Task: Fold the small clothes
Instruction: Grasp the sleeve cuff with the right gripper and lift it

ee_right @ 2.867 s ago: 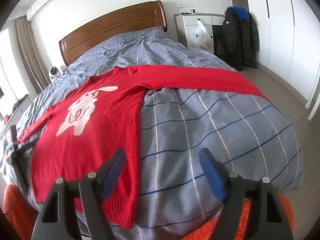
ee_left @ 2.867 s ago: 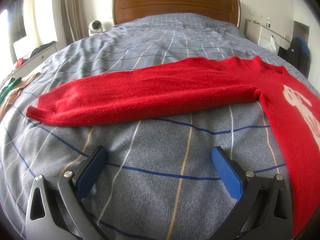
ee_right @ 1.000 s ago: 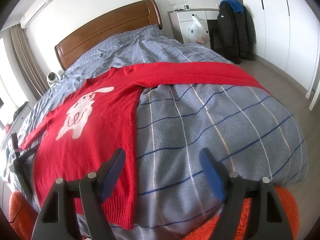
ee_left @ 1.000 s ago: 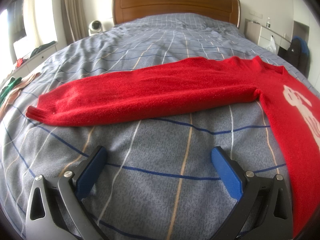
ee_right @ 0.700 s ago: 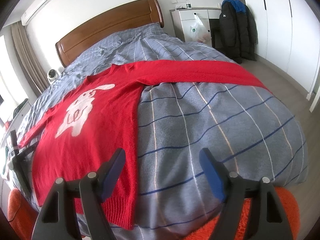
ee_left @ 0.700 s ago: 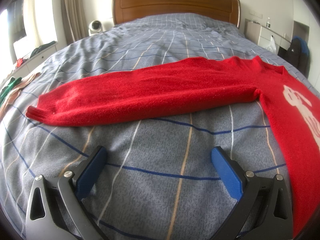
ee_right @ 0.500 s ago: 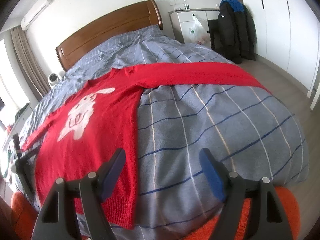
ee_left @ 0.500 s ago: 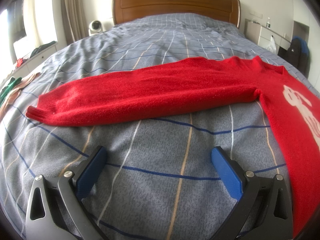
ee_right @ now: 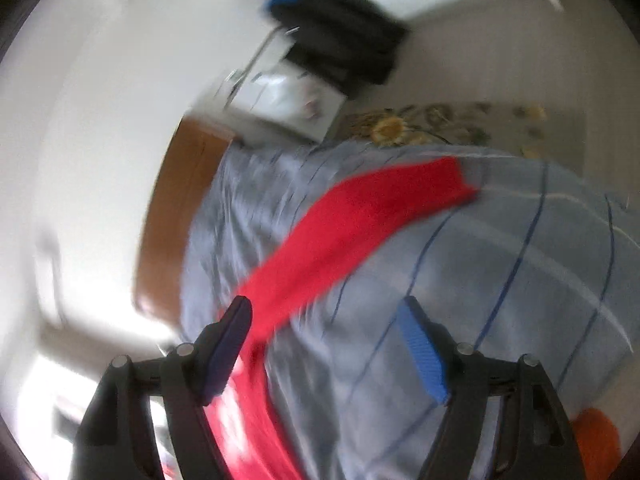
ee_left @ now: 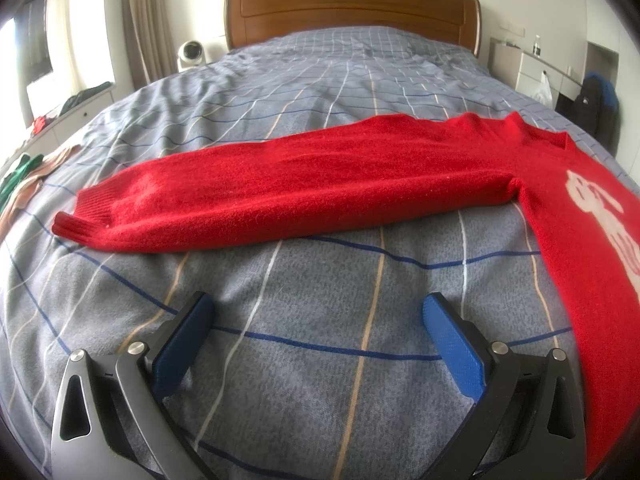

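A red sweater with a white rabbit print [ee_left: 576, 208] lies flat on the bed, its left sleeve [ee_left: 280, 188] stretched out to the left. My left gripper [ee_left: 316, 308] is open and empty, low over the blanket just short of that sleeve. In the blurred, tilted right wrist view the other sleeve [ee_right: 344, 236] runs across the bed to its edge. My right gripper [ee_right: 326, 312] is open and empty, above the bed near that sleeve.
The bed has a grey checked blanket [ee_left: 320, 360] and a wooden headboard [ee_left: 352, 8]. Clothes [ee_left: 24, 176] lie at the left edge. A white dresser [ee_right: 280, 100] with a dark jacket [ee_right: 340, 44] and a flowered rug [ee_right: 440, 124] are beside the bed.
My right gripper has swung sharply and tilted, so its view is rolled and blurred and now faces the right sleeve. The left gripper and the sweater have not moved.
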